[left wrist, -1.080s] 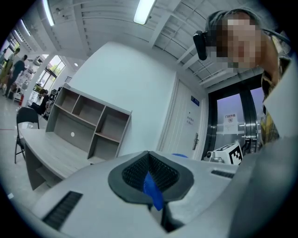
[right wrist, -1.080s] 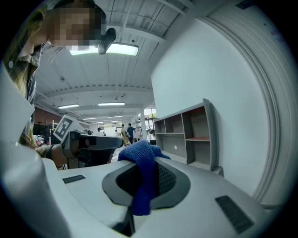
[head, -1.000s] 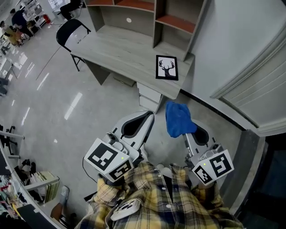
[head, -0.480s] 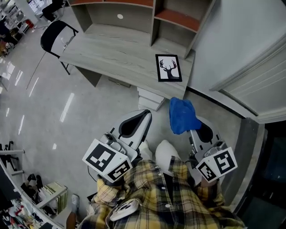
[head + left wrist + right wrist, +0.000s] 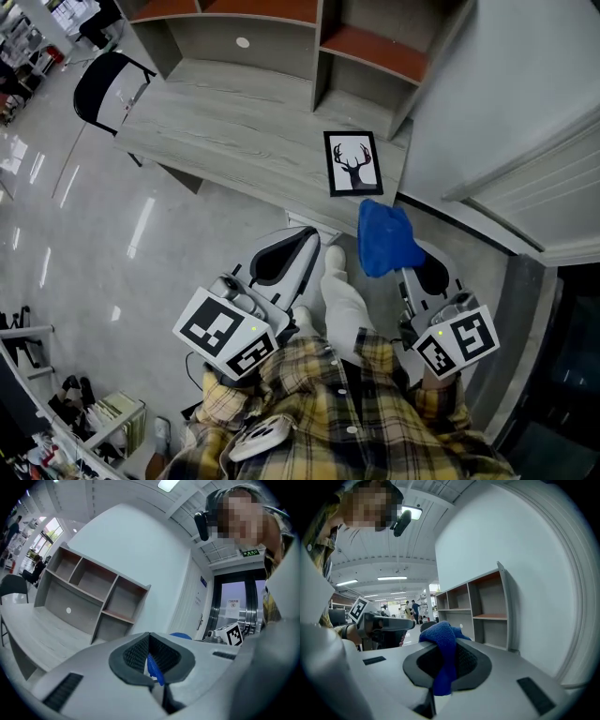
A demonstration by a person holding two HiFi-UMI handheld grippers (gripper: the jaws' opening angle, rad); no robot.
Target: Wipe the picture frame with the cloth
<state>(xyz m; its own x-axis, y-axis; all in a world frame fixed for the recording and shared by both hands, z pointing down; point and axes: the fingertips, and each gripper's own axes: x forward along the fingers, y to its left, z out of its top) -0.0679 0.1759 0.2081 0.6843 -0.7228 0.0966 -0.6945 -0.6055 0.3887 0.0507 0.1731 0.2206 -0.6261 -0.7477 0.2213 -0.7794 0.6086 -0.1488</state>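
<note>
The picture frame (image 5: pixel 352 162), black-edged with a deer silhouette, lies flat on the grey desk (image 5: pixel 225 122) near its right end. My right gripper (image 5: pixel 396 264) is shut on a bunched blue cloth (image 5: pixel 383 238) that covers its tips and hangs just short of the desk's front edge, below the frame. In the right gripper view the cloth (image 5: pixel 443 641) bulges up between the jaws of that gripper (image 5: pixel 447 657). My left gripper (image 5: pixel 314 240) is shut and holds nothing, left of the cloth. The left gripper view shows only a thin blue sliver at the seam of that gripper (image 5: pixel 150 657).
A shelf hutch (image 5: pixel 319 37) stands at the back of the desk. A black chair (image 5: pixel 98 84) is at its left end. A white wall and panelled door (image 5: pixel 525 178) close off the right. The person's pale trouser leg and shoe (image 5: pixel 339 298) show between the grippers. Clutter (image 5: pixel 103 417) lies lower left.
Both grippers have travelled forward toward the desk, the cloth with the right one. The frame now lies closer to the cloth. The person's leg has stepped forward between the grippers.
</note>
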